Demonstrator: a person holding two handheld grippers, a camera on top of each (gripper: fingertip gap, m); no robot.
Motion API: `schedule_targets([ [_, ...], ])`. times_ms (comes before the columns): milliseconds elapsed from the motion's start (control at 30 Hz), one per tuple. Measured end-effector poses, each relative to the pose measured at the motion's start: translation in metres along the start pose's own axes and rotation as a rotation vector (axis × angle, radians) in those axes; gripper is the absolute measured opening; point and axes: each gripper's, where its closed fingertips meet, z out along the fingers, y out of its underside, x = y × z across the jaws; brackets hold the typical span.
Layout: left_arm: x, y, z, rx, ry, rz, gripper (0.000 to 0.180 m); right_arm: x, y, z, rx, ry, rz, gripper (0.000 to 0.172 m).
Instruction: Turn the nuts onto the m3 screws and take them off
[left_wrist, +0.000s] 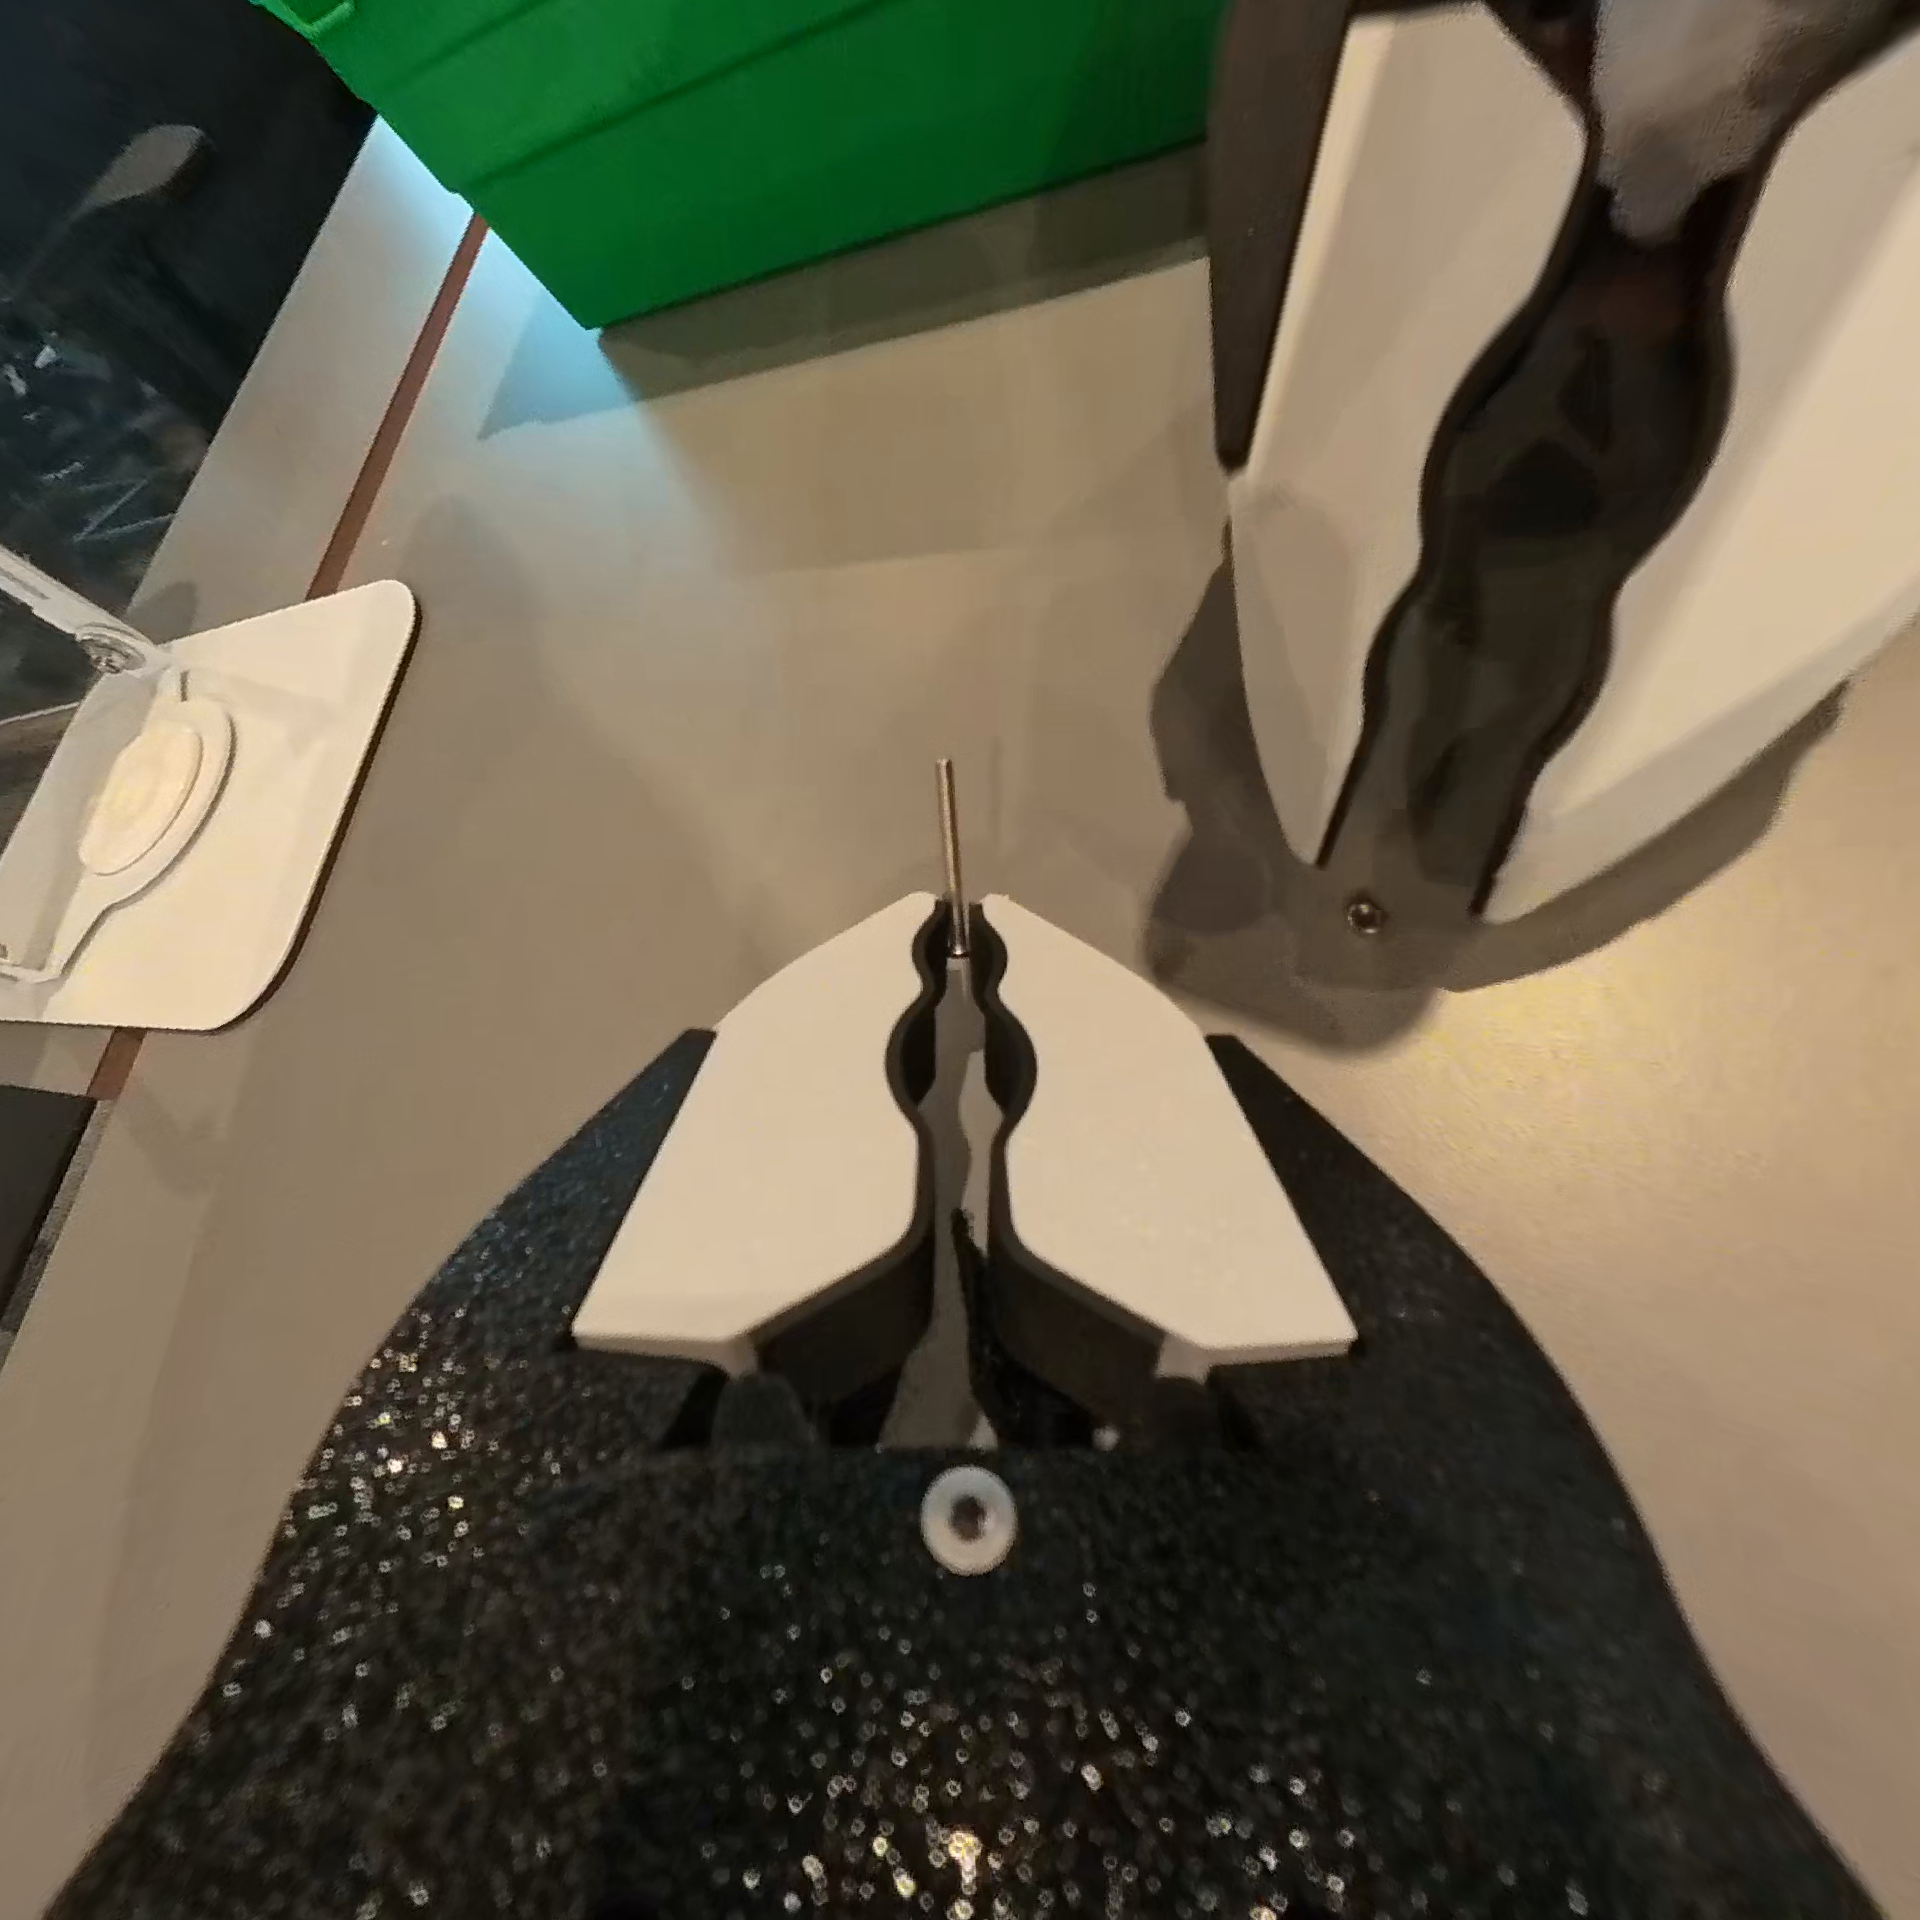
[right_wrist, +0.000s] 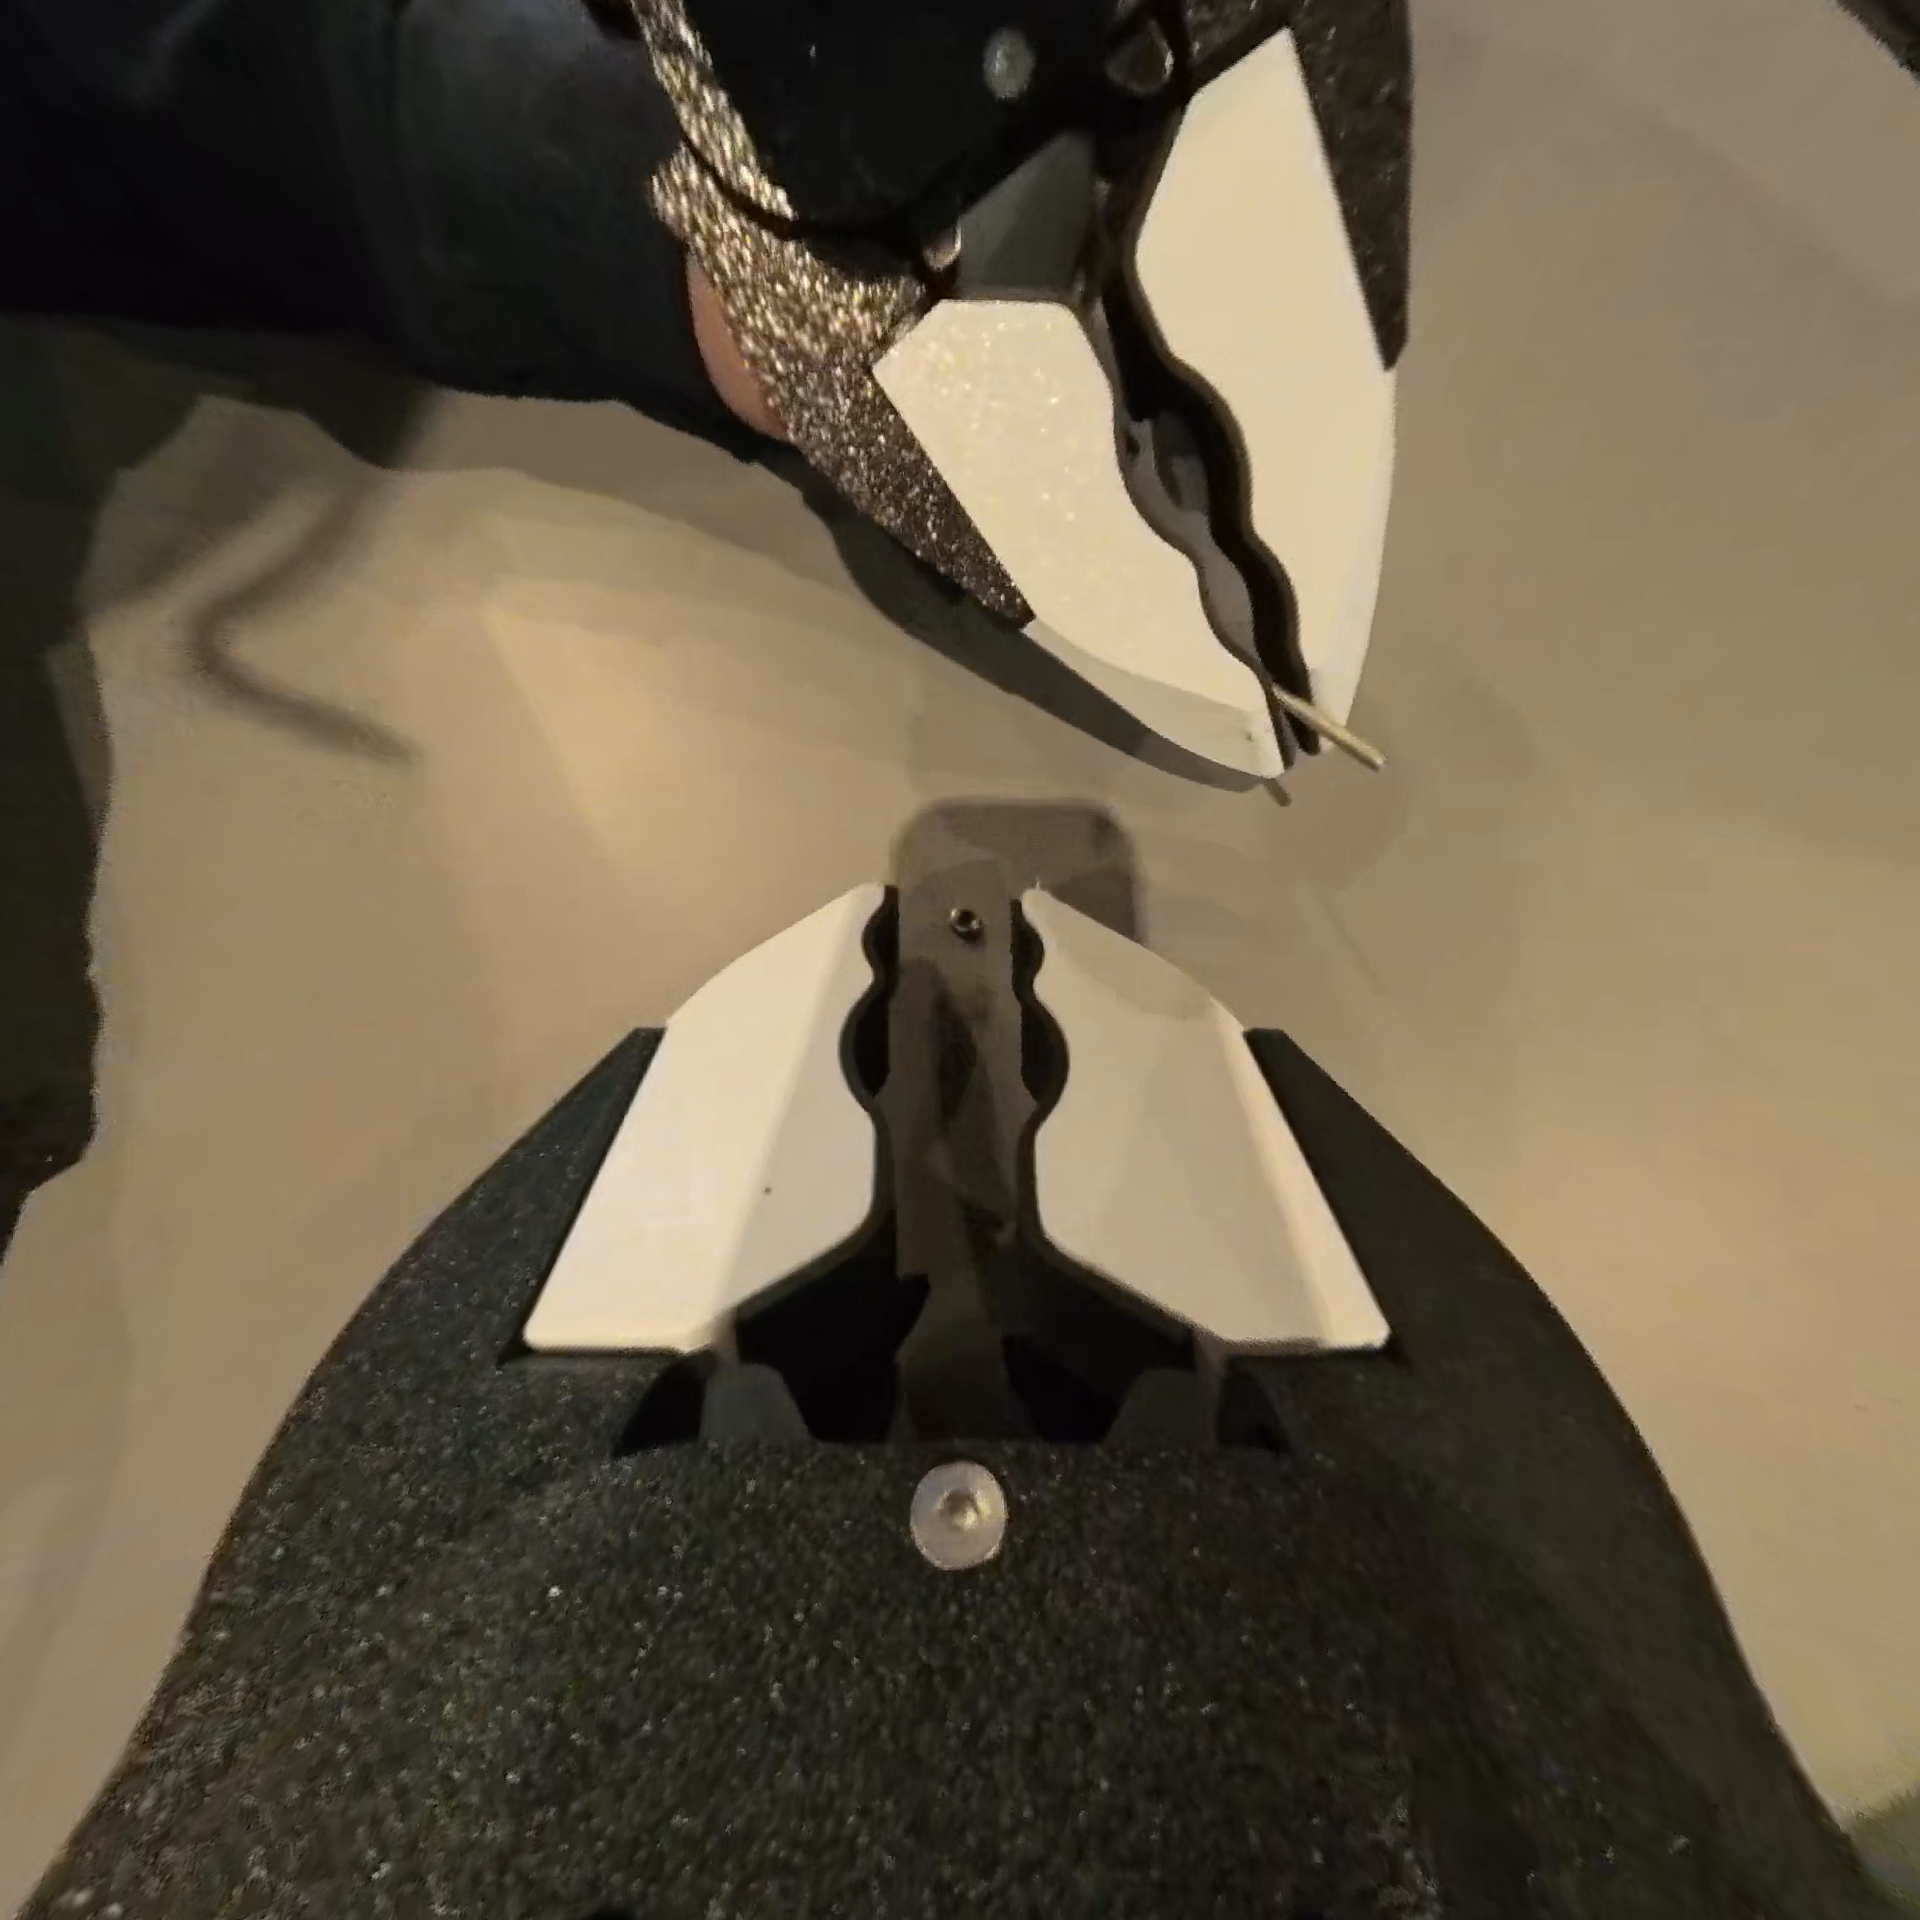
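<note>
One m3 screw pinched in the left gripper; right gripper parted, straddling unheld nut; next: pinch it.

A pale counter carries a green box at twelve o'clock, a white stand base at nine, and a nut at three.

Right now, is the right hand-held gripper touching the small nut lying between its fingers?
Apart. In the right wrist view the nut lies on the table between the right hand-held gripper's spread fingers, with clear gaps on both sides.
</note>
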Motion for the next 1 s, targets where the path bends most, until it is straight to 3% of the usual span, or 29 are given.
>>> schedule_targets([
  [133,0.000,0.000,0.000,-0.001,0.003,-0.001,0.003,-0.002,0.006,0.007,-0.054,-0.012,-0.008,0.016],
  [733,0.001,0.001,0.001,-0.006,0.012,-0.002,0.003,-0.002,0.001,0.004,-0.028,0.019,-0.006,0.005],
  [867,0.001,0.001,0.001,-0.005,0.011,-0.003,0.003,0.003,-0.022,-0.024,0.050,0.095,-0.039,0.005],
  [1000,0.001,0.001,0.001,-0.003,0.014,-0.007,0.003,0.033,-0.044,-0.098,0.135,0.305,-0.061,0.005],
])
